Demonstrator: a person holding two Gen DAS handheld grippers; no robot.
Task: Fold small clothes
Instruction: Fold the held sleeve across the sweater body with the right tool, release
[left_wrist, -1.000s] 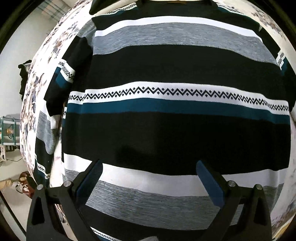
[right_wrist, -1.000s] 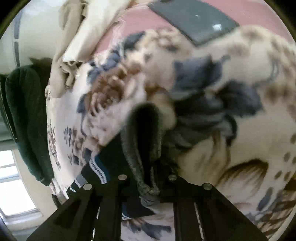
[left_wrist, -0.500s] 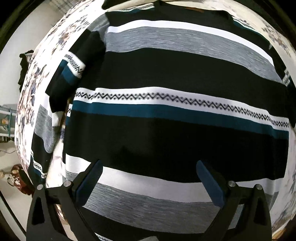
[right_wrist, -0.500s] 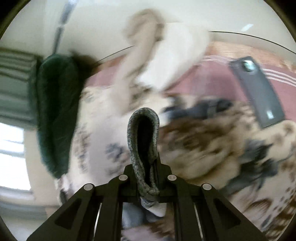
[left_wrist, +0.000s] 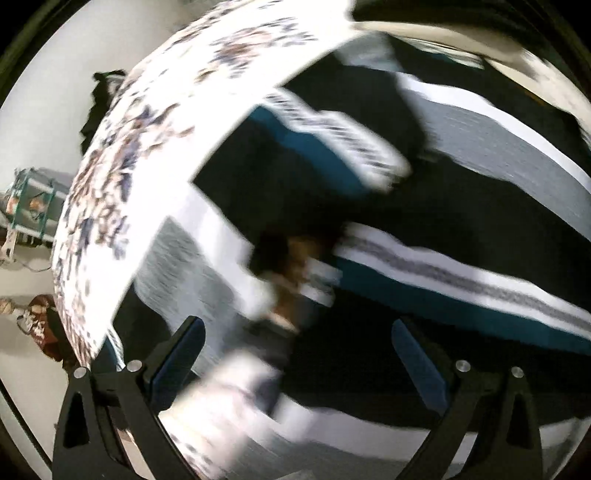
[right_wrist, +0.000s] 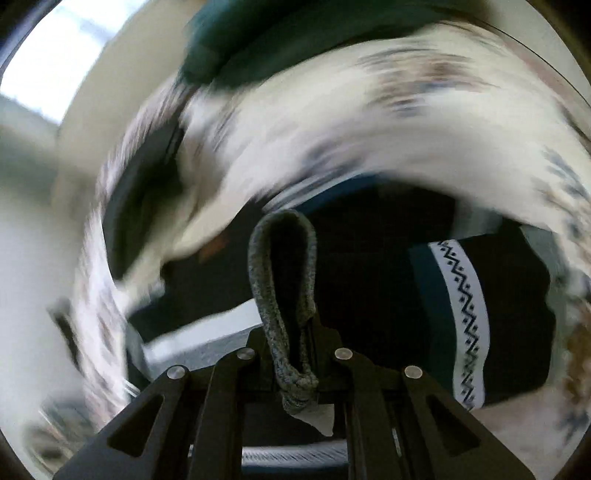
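A striped sweater (left_wrist: 461, 206) in black, grey, white and teal lies spread on a floral bedspread (left_wrist: 122, 177). My left gripper (left_wrist: 295, 354) hangs open above its lower left part, near the left sleeve (left_wrist: 207, 236), with nothing between the blue pads. The left wrist view is blurred. In the right wrist view my right gripper (right_wrist: 291, 354) is shut on a grey knitted cuff (right_wrist: 282, 295), which loops up out of the jaws. Behind it the sweater's body (right_wrist: 369, 266) and a zigzag-banded sleeve (right_wrist: 465, 325) lie on the bedspread (right_wrist: 332, 147).
A dark green cushion or garment (right_wrist: 280, 40) lies at the far end of the bed. A flat dark slab (right_wrist: 140, 199) rests on the bedspread. Beyond the bed's left edge are floor, a teal rack (left_wrist: 29, 206) and small objects (left_wrist: 37, 317).
The left gripper slid left across the sweater toward the sleeve and rolled somewhat. The right gripper swept far over the bed with the cuff still clamped, rolling strongly, and now faces the sweater.
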